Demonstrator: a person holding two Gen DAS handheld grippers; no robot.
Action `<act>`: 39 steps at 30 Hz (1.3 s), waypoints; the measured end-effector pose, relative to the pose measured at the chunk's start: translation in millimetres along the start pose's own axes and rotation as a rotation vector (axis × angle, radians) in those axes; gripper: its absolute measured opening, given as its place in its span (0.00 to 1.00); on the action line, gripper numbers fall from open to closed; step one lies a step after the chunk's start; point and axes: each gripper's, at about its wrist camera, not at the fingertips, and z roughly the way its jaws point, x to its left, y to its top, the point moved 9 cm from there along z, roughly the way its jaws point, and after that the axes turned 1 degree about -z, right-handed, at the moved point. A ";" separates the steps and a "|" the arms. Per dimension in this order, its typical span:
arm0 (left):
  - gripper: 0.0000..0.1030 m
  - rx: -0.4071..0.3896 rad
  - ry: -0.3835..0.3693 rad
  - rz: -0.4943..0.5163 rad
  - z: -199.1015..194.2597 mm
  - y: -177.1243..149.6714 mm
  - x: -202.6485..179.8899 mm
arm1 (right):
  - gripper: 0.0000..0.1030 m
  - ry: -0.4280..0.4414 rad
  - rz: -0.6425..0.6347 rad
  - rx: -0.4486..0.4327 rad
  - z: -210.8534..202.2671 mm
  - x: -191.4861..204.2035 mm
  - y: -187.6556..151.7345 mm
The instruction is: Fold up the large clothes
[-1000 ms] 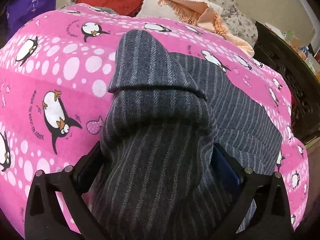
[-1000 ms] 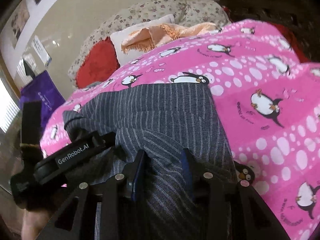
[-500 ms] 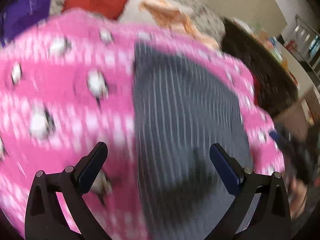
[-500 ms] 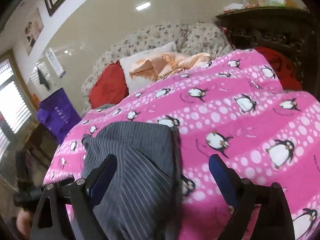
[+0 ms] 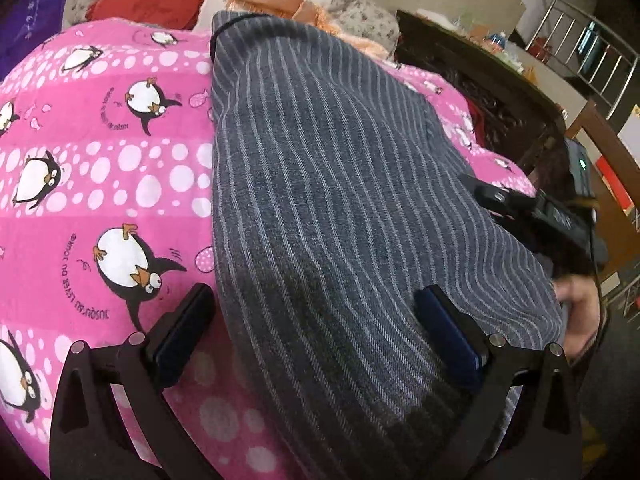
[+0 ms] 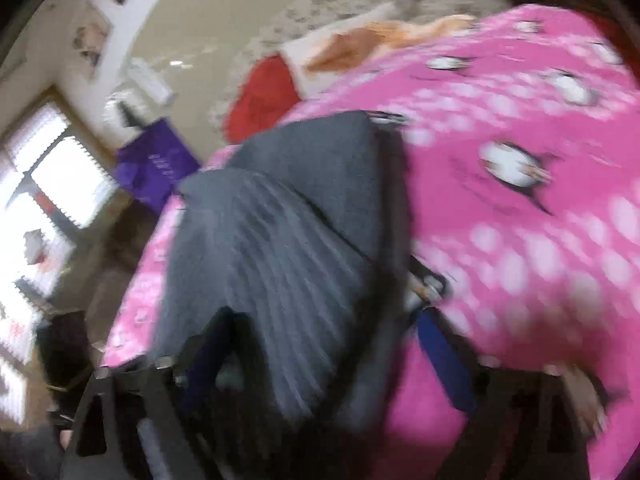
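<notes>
Sharp, evenly lit left wrist view; heavily motion-blurred right wrist view, blown-out window (image 6: 44, 200) glare, fisheye-darkened corners in both.

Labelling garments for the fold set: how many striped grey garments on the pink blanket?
1. The striped grey garment lies folded on the pink penguin blanket, between the left gripper's open fingers. More could be hidden beneath it.

black hand-held gripper (image 5: 316, 336) frame, blue pads (image 5: 448, 336), silver screws
</notes>
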 end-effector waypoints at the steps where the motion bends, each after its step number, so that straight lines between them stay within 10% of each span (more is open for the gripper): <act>1: 1.00 -0.012 -0.003 -0.002 1.7 0.0 3.0 | 0.72 -0.003 -0.016 0.005 3.5 0.3 4.0; 4: 1.00 -0.027 -0.002 -0.004 2.1 -1.0 4.2 | 0.53 -0.063 -0.063 0.001 12.6 -9.6 13.2; 12: 1.00 -0.038 -0.016 -0.018 2.4 -2.1 6.9 | 0.45 -0.149 -0.210 -0.130 8.1 15.3 28.1; 17: 0.99 -0.031 -0.005 -0.017 0.0 -3.4 9.2 | 0.45 -0.138 -0.150 -0.032 32.2 -1.4 19.4; 24: 0.34 -0.122 0.089 0.086 -16.7 5.2 -15.2 | 0.40 -0.297 -0.245 -0.020 39.1 6.6 11.2; 30: 0.29 -0.145 0.081 0.073 -41.4 12.2 -3.3 | 0.29 -0.349 -0.199 -0.043 37.3 31.2 4.0; 39: 0.31 -0.158 0.148 -0.026 -107.9 -2.1 97.6 | 0.29 -0.152 -0.138 -0.010 101.7 117.2 -31.1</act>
